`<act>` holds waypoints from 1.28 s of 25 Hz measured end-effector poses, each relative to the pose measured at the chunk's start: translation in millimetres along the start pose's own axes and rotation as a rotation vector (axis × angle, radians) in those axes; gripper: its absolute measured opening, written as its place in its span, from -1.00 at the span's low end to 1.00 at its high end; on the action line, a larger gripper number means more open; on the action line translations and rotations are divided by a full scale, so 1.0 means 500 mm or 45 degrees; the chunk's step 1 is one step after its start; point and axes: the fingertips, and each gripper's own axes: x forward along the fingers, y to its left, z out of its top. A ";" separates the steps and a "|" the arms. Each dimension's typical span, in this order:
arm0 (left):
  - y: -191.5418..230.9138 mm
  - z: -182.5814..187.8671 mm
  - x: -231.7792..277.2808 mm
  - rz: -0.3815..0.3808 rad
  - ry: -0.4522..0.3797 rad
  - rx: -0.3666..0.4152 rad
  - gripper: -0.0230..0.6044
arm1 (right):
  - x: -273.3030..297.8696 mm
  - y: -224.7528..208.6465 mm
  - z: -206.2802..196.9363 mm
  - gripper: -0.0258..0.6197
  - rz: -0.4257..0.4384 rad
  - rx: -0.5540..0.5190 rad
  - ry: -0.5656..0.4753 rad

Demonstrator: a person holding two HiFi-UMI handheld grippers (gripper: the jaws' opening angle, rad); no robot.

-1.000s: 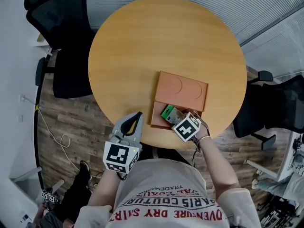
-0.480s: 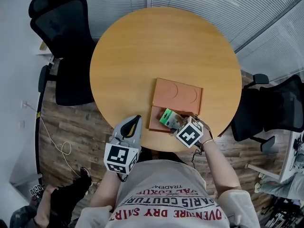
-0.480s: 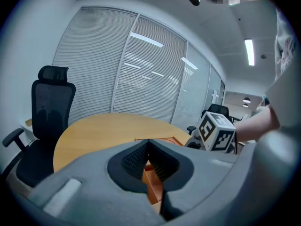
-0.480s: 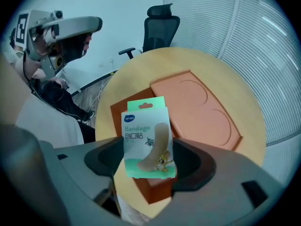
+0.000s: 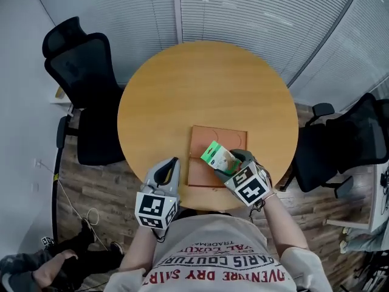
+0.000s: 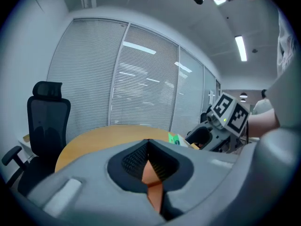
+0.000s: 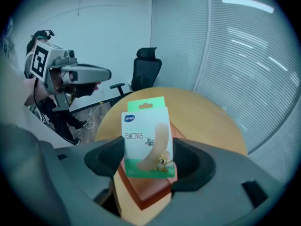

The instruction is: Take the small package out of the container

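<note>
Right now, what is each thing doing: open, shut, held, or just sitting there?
Small package: upright, clamped in the right gripper, held over the container.
Container: open, lying flat on the table.
Right gripper: shut on the small package.
Left gripper: shut, holding nothing, near the table edge.
Table: bare apart from the container.
Blinds: let down.

The head view looked steeply down from overhead onto the whole table point(image 5: 206, 96), with the left gripper point(image 5: 173, 164) at 7 o'clock and the right gripper point(image 5: 228, 165) at 5. The left gripper view skimmed low across the table toward the blinds point(image 6: 141, 79). The right gripper view sat close behind the package point(image 7: 146, 135), angled down at the table. Each gripper view caught the other gripper.
</note>
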 end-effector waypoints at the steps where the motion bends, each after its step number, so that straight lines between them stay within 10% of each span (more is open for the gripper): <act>1: -0.005 0.012 0.000 -0.004 -0.012 0.010 -0.90 | -0.018 -0.006 0.015 0.11 -0.022 0.010 -0.048; 14: -0.102 0.156 0.029 -0.065 -0.172 0.142 -0.90 | -0.273 -0.145 0.114 0.11 -0.421 0.228 -0.724; 32: -0.129 0.176 0.037 -0.125 -0.222 0.134 -0.90 | -0.353 -0.173 0.105 0.11 -0.676 0.349 -0.968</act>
